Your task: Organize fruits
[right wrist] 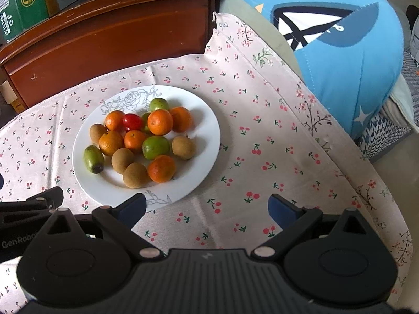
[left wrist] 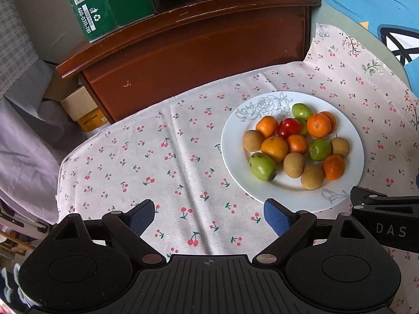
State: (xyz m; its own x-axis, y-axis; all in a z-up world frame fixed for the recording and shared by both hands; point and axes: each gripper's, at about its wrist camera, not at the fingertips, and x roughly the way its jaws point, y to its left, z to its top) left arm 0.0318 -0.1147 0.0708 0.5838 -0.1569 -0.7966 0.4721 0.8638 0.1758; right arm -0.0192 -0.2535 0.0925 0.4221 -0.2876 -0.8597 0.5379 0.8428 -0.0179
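A white plate [left wrist: 235,141] [right wrist: 204,141] lies on a cherry-print cloth [left wrist: 157,157] [right wrist: 275,136]. It holds several small fruits: oranges [left wrist: 318,125] [right wrist: 160,122], green fruits [left wrist: 262,166] [right wrist: 155,147], brown longans [left wrist: 294,164] [right wrist: 122,160] and one red tomato [left wrist: 288,128] [right wrist: 132,122]. My left gripper [left wrist: 209,217] is open and empty, over the cloth to the left of the plate's near rim. My right gripper [right wrist: 207,209] is open and empty, at the plate's near right rim.
A dark wooden cabinet [left wrist: 196,52] [right wrist: 104,31] stands behind the cloth with a green carton [left wrist: 104,2] [right wrist: 21,2] on top. A blue cushion [right wrist: 340,52] [left wrist: 379,7] lies at the right. Boxes [left wrist: 81,110] sit beyond the cloth's left edge.
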